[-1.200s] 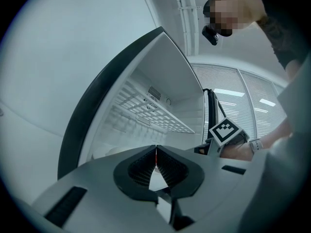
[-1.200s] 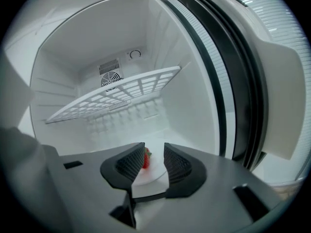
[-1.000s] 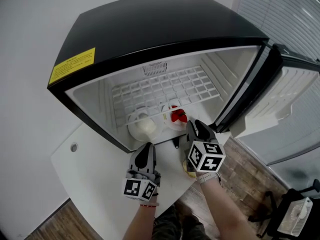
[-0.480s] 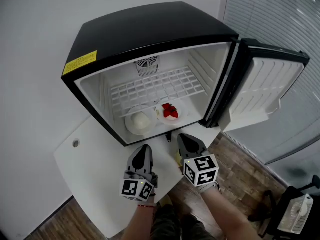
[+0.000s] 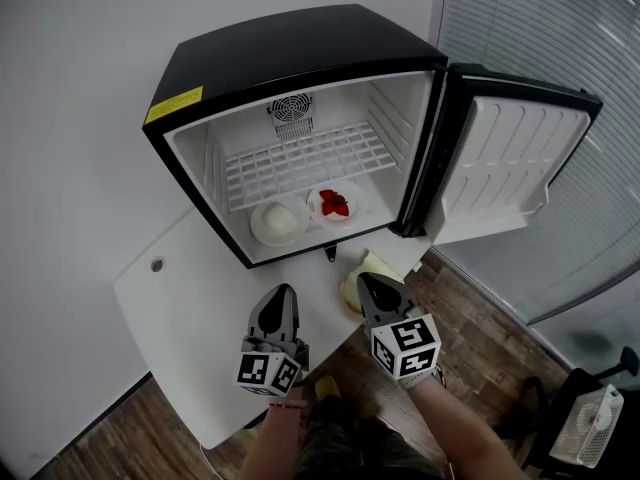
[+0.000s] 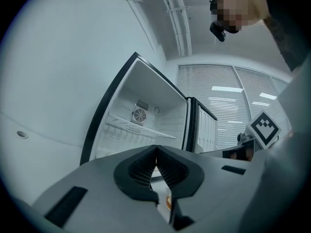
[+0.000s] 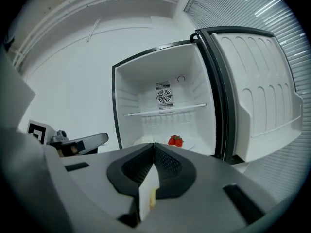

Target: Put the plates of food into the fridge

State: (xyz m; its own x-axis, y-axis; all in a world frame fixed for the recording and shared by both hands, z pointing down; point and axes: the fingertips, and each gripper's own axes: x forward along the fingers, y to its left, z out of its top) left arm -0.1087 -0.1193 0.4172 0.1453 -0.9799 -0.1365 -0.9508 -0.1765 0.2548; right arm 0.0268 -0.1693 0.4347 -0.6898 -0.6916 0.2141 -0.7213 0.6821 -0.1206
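Observation:
The black mini fridge (image 5: 300, 48) stands open on the white table (image 5: 190, 308). On its floor sit two plates: one with a pale round food (image 5: 277, 223), one with strawberries (image 5: 335, 204), whose red fruit (image 7: 175, 141) also shows in the right gripper view. A third plate with yellowish food (image 5: 350, 290) lies at the table's right edge, partly hidden under my right gripper (image 5: 368, 280). The right gripper (image 7: 154, 147) is shut, pads meeting, nothing clamped. My left gripper (image 5: 280, 296) hovers over the table left of that plate; it (image 6: 155, 152) is shut and empty too.
The fridge door (image 5: 510, 158) swings wide to the right, past the table edge. A wire shelf (image 5: 300, 163) spans the fridge above the plates. Wood floor and a small white fan (image 5: 590, 433) lie at the lower right; window blinds behind.
Both grippers have drawn back from the fridge mouth toward me. The right gripper's tips, near the strawberry plate before, now hang over the table edge. The plates inside stay put.

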